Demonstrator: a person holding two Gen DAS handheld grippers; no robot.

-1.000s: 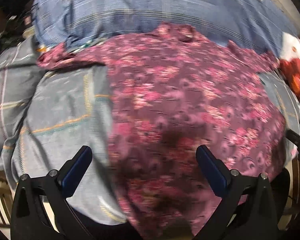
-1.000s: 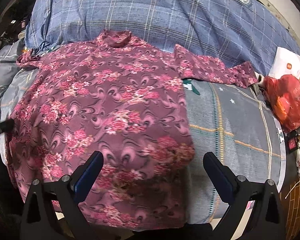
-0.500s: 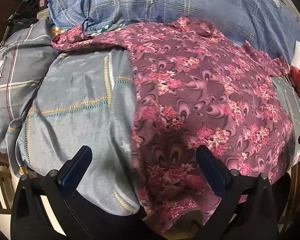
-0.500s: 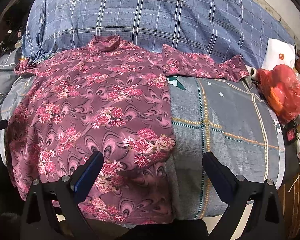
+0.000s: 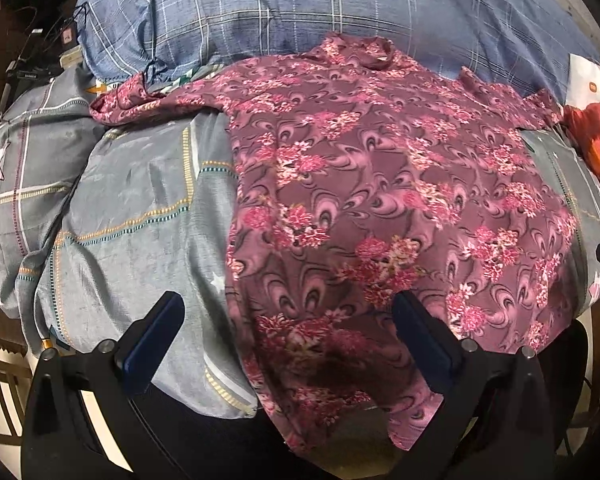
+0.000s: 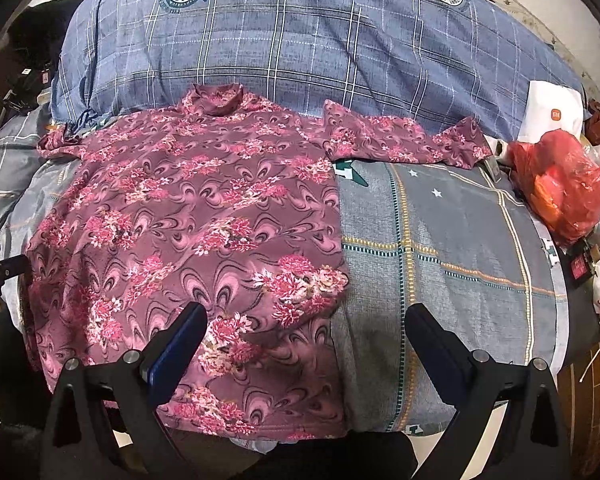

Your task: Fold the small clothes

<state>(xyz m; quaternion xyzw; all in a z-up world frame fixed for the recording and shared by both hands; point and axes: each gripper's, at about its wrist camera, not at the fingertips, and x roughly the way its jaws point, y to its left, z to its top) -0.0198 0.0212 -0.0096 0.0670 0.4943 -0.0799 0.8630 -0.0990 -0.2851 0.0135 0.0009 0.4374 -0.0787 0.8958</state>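
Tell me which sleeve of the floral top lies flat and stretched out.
The sleeve pointing toward the red plastic bag: it lies straight across the bedding. The other sleeve is bunched against the blue checked quilt.

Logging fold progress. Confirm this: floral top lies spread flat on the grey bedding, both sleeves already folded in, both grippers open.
One error: the sleeves of the floral top are not folded in. The right wrist view shows both stretched outward. Left gripper and right gripper are open.

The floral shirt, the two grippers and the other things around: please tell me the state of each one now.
Floral shirt: spread flat, not folded, hem hanging over the near edge.
Right sleeve: stretched out sideways.
Left sleeve: stretched out, slightly bunched.
Left gripper: open, holding nothing.
Right gripper: open, holding nothing.
Grey bedcover: laid smooth under the shirt.
Red plastic bag: crumpled, with something inside.
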